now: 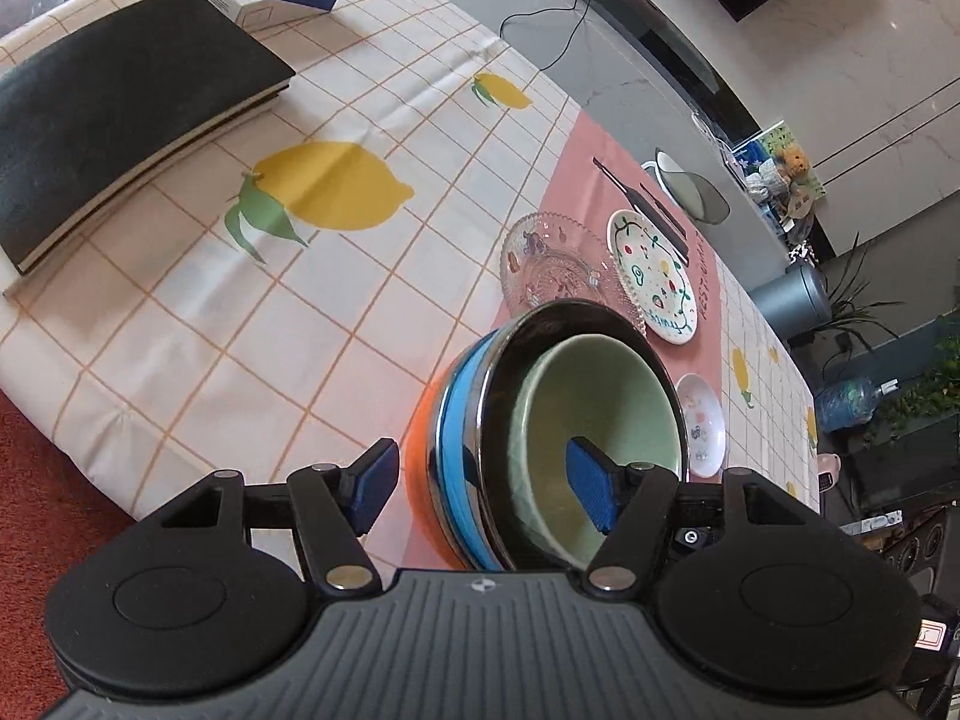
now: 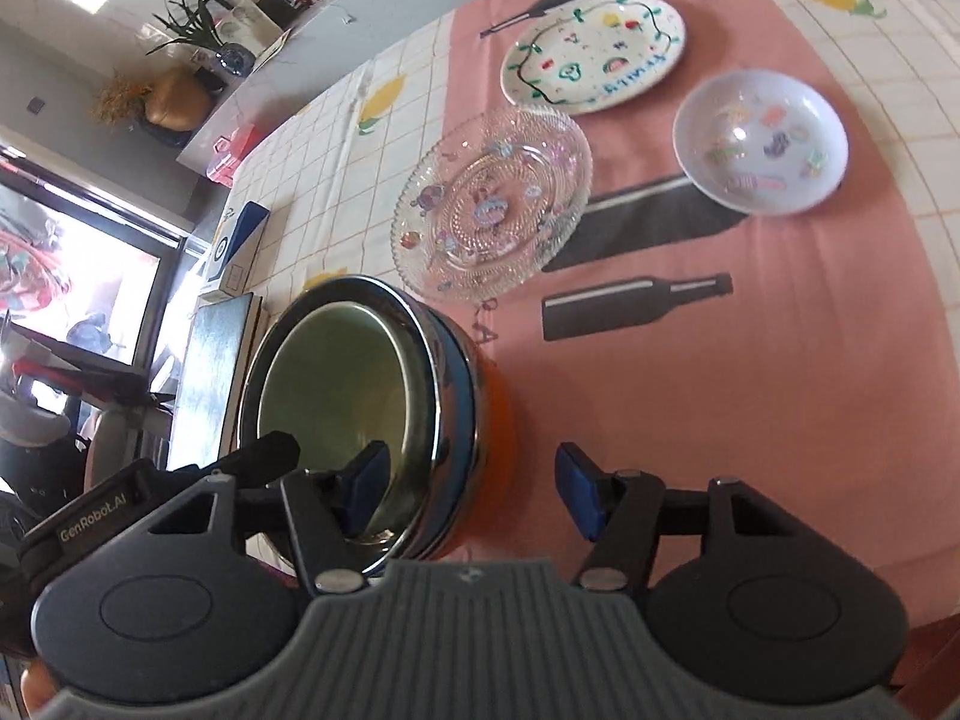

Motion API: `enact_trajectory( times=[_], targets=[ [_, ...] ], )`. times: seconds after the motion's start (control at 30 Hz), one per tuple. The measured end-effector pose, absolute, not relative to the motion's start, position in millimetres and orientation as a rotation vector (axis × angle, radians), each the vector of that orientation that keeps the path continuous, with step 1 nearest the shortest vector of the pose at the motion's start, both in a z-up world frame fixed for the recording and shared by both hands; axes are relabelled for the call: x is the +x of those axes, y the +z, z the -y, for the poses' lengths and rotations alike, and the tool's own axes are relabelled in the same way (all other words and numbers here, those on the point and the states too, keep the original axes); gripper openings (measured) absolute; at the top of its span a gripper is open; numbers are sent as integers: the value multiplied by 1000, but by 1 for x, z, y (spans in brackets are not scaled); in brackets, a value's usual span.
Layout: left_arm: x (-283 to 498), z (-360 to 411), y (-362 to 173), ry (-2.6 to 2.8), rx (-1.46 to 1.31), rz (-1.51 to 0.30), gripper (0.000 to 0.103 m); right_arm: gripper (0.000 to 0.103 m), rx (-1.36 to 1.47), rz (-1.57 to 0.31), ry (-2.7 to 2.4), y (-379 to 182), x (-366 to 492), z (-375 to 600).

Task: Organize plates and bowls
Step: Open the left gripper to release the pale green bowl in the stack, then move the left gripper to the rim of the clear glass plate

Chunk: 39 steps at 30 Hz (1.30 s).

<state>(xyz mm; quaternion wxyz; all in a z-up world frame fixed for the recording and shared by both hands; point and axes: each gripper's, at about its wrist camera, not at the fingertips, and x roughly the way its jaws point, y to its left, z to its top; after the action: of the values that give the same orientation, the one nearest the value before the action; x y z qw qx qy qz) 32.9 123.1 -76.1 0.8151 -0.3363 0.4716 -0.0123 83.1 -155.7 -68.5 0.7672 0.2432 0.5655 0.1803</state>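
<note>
Bowl stack, lower centre of both views, green bowl innermost. Left gripper and right gripper straddle opposite rims, jaws wide, gripping nothing. Close evenly on both rims before lifting.

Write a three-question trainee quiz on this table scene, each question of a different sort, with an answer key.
1. True or false: the green bowl sits inside the steel bowl.
2. Multiple choice: the glass plate is
A. stacked on the painted plate
B. lying by itself on the pink mat
C. held in the right gripper
3. Fill in: both the left gripper and the right gripper straddle the stack's rim with jaws ____.

Key:
1. True; the steel bowl itself rests on a blue and an orange bowl.
2. B
3. Open; the pads stand clear of the rim on either side.
</note>
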Motion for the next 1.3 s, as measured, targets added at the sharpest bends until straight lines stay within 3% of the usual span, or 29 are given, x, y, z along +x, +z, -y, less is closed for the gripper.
enact_trajectory(
  times=[0.17,0.33,1.0,1.17,1.3],
  targets=[
    [36,-117,-77,-28,-727,-1008,70,53,587,-1232,413,-74,83,149],
    [38,-119,-74,3,-678,-1006,59,47,527,-1239,397,-71,85,135],
    [75,-160,-66,80,-622,-1013,59,45,479,-1265,445,-71,128,75],
    [73,-163,-60,93,-630,-979,61,47,485,-1247,473,-67,127,80],
    [63,-163,-38,146,-609,-888,65,56,458,-1169,479,-48,119,97]
  ],
)
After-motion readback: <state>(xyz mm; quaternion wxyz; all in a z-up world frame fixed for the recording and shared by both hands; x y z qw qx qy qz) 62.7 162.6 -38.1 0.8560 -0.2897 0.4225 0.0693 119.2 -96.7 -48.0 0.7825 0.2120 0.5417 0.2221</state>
